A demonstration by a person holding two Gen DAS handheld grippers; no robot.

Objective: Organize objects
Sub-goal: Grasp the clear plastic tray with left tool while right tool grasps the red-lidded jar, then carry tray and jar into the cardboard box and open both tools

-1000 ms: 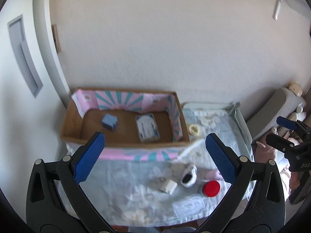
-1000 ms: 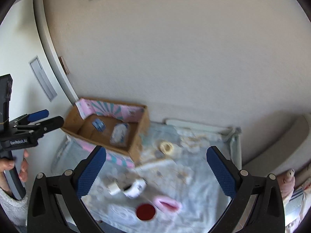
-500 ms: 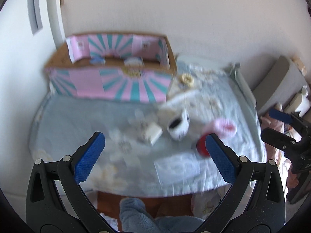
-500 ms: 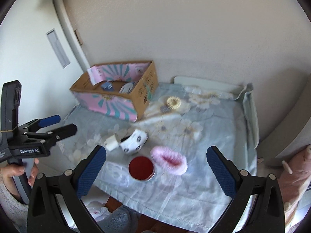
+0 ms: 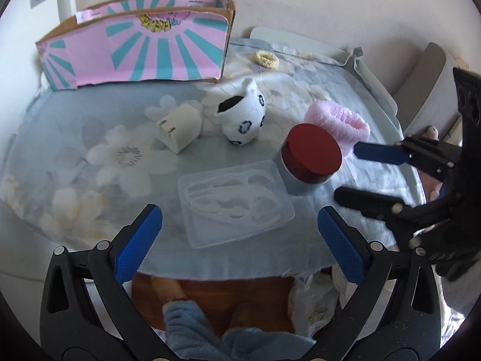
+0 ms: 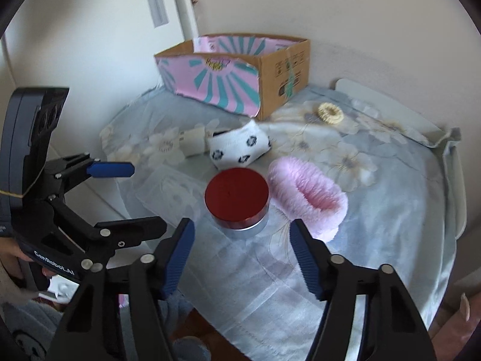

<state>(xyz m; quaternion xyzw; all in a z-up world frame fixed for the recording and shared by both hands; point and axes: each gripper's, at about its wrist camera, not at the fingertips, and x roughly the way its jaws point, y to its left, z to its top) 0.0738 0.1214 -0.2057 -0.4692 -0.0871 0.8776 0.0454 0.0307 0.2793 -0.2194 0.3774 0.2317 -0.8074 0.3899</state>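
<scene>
A red-lidded round tin [image 5: 311,153] [image 6: 236,199] sits on the floral cloth, with a pink fluffy slipper [image 5: 339,121] [image 6: 309,194] just behind it. A white sock with dark rings [image 5: 242,117] [image 6: 239,144], a small cream box [image 5: 179,126] [image 6: 192,143] and a clear plastic tray [image 5: 236,203] [image 6: 168,192] lie nearby. A yellow hair tie [image 5: 266,58] [image 6: 330,113] lies near the pink and teal cardboard box [image 5: 138,48] [image 6: 231,72]. My left gripper [image 5: 237,240] is open above the clear tray. My right gripper [image 6: 240,255] is open, just short of the tin.
The cloth-covered table [image 5: 90,186] [image 6: 390,210] stands against a wall. Its front edge drops to a wooden floor [image 5: 228,294], where slippered feet show. A grey cushion [image 5: 430,78] leans at the right.
Both grippers have dropped lower and closer to the table. The right gripper has narrowed its opening and come up to the red tin. The left gripper now hangs over the clear tray.
</scene>
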